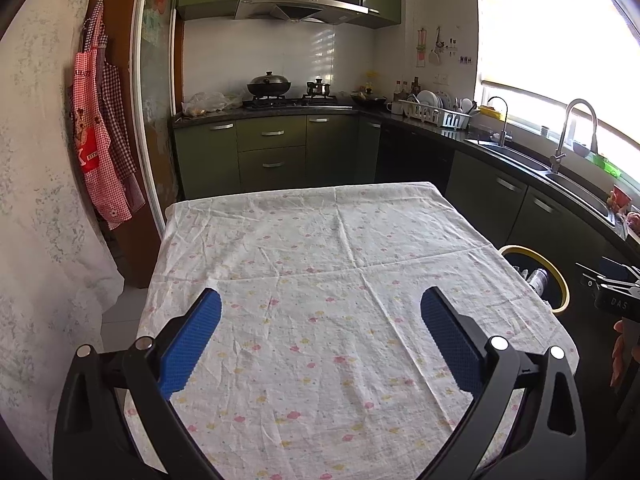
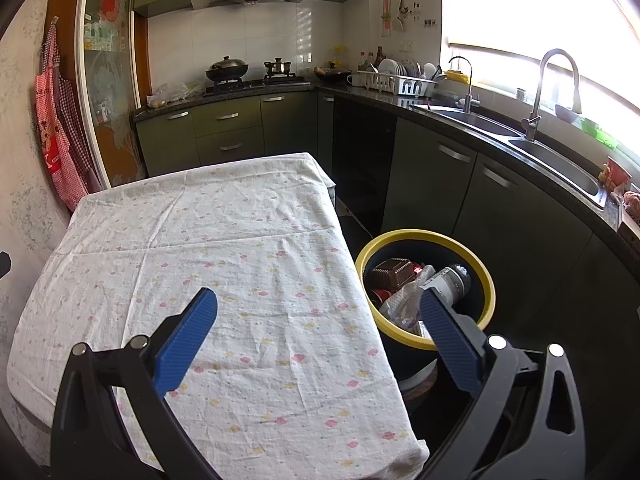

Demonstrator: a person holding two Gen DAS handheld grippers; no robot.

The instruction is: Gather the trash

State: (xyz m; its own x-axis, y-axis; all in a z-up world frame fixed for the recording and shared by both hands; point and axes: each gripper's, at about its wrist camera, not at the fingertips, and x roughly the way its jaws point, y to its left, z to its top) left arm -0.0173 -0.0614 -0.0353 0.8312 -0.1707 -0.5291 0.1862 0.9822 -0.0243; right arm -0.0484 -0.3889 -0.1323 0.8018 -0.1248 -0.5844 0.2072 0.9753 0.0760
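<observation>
A kitchen with green cabinets [image 1: 272, 144], a range hood [image 1: 300, 10], a sink [image 2: 556, 164] under a bright window [image 1: 560, 40], and a cloth-covered table [image 1: 320, 280].

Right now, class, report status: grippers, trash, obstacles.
Left hand-held gripper open, right hand-held gripper open, both empty. Trash in yellow-rimmed bin. Tablecloth bare, nothing blocking.

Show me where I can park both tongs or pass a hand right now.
The floral tablecloth is bare from the near edge to the far edge by the green cabinets; both open tongs, left and right, hover over it. Crowded: the yellow-rimmed trash bin beside the table's right edge, full of wrappers.
</observation>
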